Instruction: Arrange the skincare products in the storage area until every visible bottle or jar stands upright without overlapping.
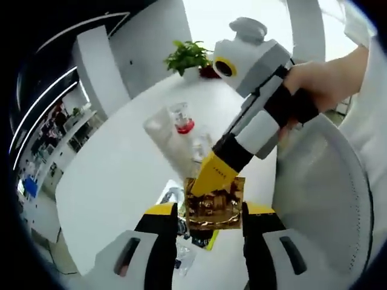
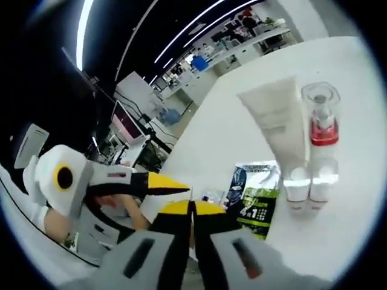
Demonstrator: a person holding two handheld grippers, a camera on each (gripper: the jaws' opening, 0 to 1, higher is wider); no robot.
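Yellow-tipped jaws of the left tongs rise from six o'clock in the left gripper view, spread apart with a gold, crinkled foil packet between them. Whether they press its edges I cannot tell. The right tongs reach in from two o'clock, held by a hand, tip touching the packet's top edge; likely the two tools are passing or steadying it so it can be placed without covering anything.

Beyond, at twelve o'clock, a clear bottle with a red band and a white tube sit on the white surface, with a potted plant farther off.

In the right gripper view the right tongs look nearly closed, jaws almost meeting; what they pinch, if anything, is hidden. The left tongs enter from nine o'clock. At two o'clock the white tube and red-banded bottle lie close side by side, caps towards the camera, apparently flat rather than upright, beside a green sachet. Judging by this, both still need standing up.
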